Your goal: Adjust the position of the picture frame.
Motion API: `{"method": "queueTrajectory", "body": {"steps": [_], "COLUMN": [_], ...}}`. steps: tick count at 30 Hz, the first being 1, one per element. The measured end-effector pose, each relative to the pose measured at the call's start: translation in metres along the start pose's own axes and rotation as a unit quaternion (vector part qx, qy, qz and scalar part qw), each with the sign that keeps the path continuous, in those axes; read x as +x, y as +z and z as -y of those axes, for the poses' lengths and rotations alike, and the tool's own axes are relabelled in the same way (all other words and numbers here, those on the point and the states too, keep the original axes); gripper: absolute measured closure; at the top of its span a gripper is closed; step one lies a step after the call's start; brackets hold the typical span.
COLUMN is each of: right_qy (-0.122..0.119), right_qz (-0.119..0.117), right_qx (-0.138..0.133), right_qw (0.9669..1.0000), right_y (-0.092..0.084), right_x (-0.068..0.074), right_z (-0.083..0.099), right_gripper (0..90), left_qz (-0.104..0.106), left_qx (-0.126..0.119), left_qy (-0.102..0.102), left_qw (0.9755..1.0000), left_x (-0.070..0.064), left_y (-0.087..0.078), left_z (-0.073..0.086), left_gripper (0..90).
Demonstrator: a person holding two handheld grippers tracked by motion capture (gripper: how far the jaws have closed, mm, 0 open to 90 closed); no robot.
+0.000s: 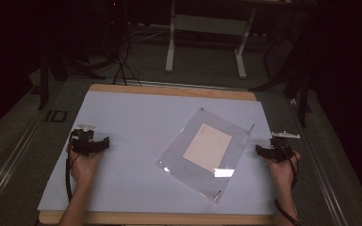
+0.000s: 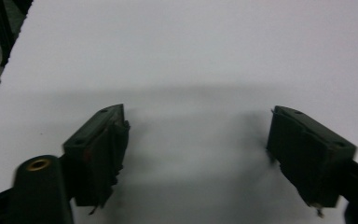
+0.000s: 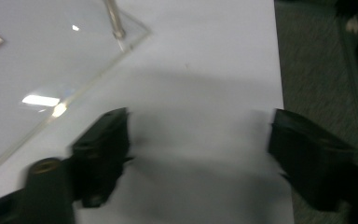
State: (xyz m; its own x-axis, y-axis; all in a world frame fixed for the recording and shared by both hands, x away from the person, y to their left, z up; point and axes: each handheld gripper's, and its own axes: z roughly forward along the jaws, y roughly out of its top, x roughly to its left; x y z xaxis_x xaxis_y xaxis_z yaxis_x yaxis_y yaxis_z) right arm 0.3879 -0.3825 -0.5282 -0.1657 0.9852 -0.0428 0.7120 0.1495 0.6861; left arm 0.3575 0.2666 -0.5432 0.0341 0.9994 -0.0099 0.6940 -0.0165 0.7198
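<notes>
the white table sheet (image 1: 132, 122) carries a clear acrylic frame (image 1: 179, 155), well to the right of the left gripper (image 1: 104, 141) and just left of the right gripper (image 1: 259, 149). both grippers stand wide and empty, so i judge the right one should approach the frame's near corner slowly and low. inside the frame lies one beige card (image 1: 208, 147).

A sheet (image 1: 136, 122) covers most of the counter (image 1: 169, 91), whose far and near edges stick out past it. A clear plate (image 1: 176, 150) lies flat on the sheet, right of the middle, turned cornerwise. A card (image 1: 208, 147) sits at the plate's middle. The left hand-held gripper (image 1: 107, 141) rests on the sheet near its left edge, well apart from the plate. The right hand-held gripper (image 1: 257, 149) sits at the sheet's right edge, just beside the plate's right corner. A stand (image 1: 205, 23) is on the floor behind the counter.
</notes>
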Motion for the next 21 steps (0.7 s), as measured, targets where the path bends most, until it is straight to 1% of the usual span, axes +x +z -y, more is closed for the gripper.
{"method": "queueTrajectory", "body": {"steps": [1,2,3,4,5,6,7,8,10,11,14,15,16,17,18,19,21], "right_qy": [-0.003,-0.005,-0.008,-0.008,-0.013,-0.012,-0.012,-0.004,-0.001,0.001,0.001,0.006,0.006,0.004,0.004,-0.004,-0.008], "right_qz": [-0.005,-0.01,-0.016,-0.016,-0.027,-0.035,-0.035,-0.047,-0.051,-0.065,-0.069,-0.082,-0.082,-0.091,-0.091,-0.09,-0.089], "right_qx": [-0.002,-0.005,-0.012,-0.012,-0.018,-0.022,-0.022,-0.03,-0.034,-0.042,-0.045,-0.054,-0.054,-0.059,-0.059,-0.063,-0.066], "right_qw": [1.0,0.9999,0.9998,0.9998,0.9994,0.9991,0.9991,0.9985,0.9981,0.997,0.9966,0.9952,0.9952,0.9941,0.9941,0.994,0.9938], "right_y": [0.0,0.0,0.0,0.0,0.0,0.0,0.0,-0.001,-0.001,-0.003,-0.004,-0.003,-0.003,-0.002,-0.002,0.001,0.002], "right_x": [0.002,0.003,0.005,0.005,0.008,0.008,0.008,0.009,0.009,0.008,0.008,0.008,0.008,0.009,0.009,0.011,0.012], "right_z": [-0.001,-0.002,-0.003,-0.003,-0.004,-0.005,-0.005,-0.006,-0.007,-0.009,-0.011,-0.014,-0.014,-0.016,-0.016,-0.019,-0.021], "right_gripper": [29.1,31.6,33.8,33.8,41.5,43.5,43.5,45.6,47.0,49.2,51.5,53.8,53.8,55.4,55.4,57.3,57.6], "left_qz": [0.003,0.005,0.007,0.007,0.016,0.016,0.02,0.025,0.026,0.031,0.031,0.033,0.035,0.038,0.038,0.041,0.043], "left_qx": [-0.002,-0.007,-0.011,-0.011,-0.027,-0.027,-0.033,-0.037,-0.037,-0.038,-0.038,-0.039,-0.041,-0.044,-0.044,-0.047,-0.047], "left_qy": [0.001,0.0,-0.001,-0.001,0.0,0.0,0.0,0.005,0.008,0.011,0.015,0.015,0.015,0.019,0.019,0.024,0.027], "left_qw": [1.0,1.0,0.9999,0.9999,0.9995,0.9995,0.9992,0.999,0.9989,0.9987,0.9987,0.9985,0.9985,0.9981,0.9981,0.9978,0.9976], "left_x": [0.001,0.001,0.002,0.002,0.002,0.002,0.001,0.0,-0.001,-0.002,-0.004,-0.004,-0.005,-0.007,-0.007,-0.009,-0.01], "left_y": [-0.002,-0.004,-0.006,-0.006,-0.009,-0.009,-0.011,-0.012,-0.012,-0.012,-0.013,-0.013,-0.014,-0.015,-0.015,-0.016,-0.015], "left_z": [0.0,0.0,-0.001,-0.001,-0.002,-0.002,-0.002,-0.002,-0.002,-0.002,-0.002,-0.002,-0.002,-0.003,-0.003,-0.003,-0.003], "left_gripper": [31.8,35.7,35.6,35.9,37.6,37.8,37.8,37.9,37.9,37.5,37.4,37.4,37.4,37.5,37.5,37.4,37.4]}}
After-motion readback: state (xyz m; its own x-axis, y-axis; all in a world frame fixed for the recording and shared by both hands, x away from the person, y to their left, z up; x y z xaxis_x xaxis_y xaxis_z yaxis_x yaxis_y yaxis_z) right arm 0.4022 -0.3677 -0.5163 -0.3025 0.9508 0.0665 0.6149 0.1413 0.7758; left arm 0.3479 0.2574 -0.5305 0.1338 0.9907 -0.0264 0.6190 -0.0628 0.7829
